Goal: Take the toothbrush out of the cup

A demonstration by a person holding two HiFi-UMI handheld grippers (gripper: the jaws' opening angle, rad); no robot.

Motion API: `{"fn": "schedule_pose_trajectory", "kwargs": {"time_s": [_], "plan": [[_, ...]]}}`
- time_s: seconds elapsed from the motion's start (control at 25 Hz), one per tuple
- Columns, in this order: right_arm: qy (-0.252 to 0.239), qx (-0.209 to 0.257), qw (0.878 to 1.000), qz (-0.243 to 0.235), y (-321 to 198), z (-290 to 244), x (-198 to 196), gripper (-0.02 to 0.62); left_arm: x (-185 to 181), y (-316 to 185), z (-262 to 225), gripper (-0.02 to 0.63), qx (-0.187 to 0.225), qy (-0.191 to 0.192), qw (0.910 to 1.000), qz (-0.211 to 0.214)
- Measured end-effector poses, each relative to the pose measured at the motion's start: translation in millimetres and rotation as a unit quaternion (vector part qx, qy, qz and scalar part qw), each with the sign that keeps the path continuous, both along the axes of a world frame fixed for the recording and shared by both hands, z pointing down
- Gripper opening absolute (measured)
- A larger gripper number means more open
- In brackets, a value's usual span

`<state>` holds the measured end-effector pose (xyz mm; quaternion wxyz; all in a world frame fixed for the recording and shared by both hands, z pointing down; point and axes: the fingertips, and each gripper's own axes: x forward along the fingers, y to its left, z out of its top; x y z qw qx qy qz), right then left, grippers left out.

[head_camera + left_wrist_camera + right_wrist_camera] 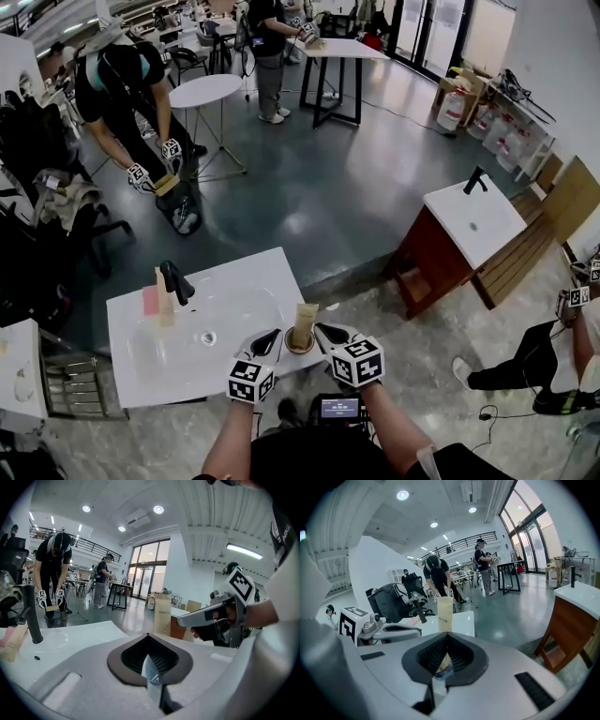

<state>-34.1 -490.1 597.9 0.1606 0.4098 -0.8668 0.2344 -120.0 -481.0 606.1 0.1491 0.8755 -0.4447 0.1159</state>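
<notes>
A toothbrush in a tall tan paper sleeve (306, 319) stands upright in a small brown cup (300, 343) at the front right edge of the white sink counter (253, 281). My left gripper (274, 336) sits just left of the cup, its jaws shut on nothing. My right gripper (321, 330) sits just right of it, also shut and empty. In the left gripper view the sleeve (162, 616) rises beyond my closed left gripper (149, 635), with the right gripper (211, 616) beside it. In the right gripper view the sleeve (444, 613) stands straight ahead of my right gripper (446, 634).
A black faucet (174, 279) and a pink and tan item (156, 300) stand at the counter's back left; the basin drain (208, 337) lies in the middle. A second washstand (473, 220) is to the right. Further off, a person (127, 84) bends over the floor.
</notes>
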Motion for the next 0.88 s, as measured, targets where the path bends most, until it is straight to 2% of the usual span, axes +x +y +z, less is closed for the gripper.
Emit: {"fn": "schedule_pose_trajectory", "kwargs": {"time_s": [0.28, 0.44, 0.64, 0.88], "plan": [[-0.006, -0.003, 1.000, -0.013, -4.2, 2.0, 2.9, 0.012, 0.9, -2.7, 1.2, 0.009, -0.003, -0.006, 0.9999, -0.013], [-0.019, -0.009, 0.999, -0.025, -8.1, 2.0, 2.9, 0.062, -0.6, -6.3, -1.0, 0.009, -0.001, -0.006, 0.9998, -0.020], [-0.019, -0.021, 0.998, -0.061, -10.7, 7.4, -8.1, 0.155, -3.2, -3.9, -0.4, 0.009, -0.008, -0.007, 0.9995, -0.029], [-0.006, -0.035, 0.995, -0.095, -15.5, 25.8, -23.6, 0.179, -18.1, 2.5, 14.9, 0.009, -0.027, -0.011, 0.9982, -0.053]]}}
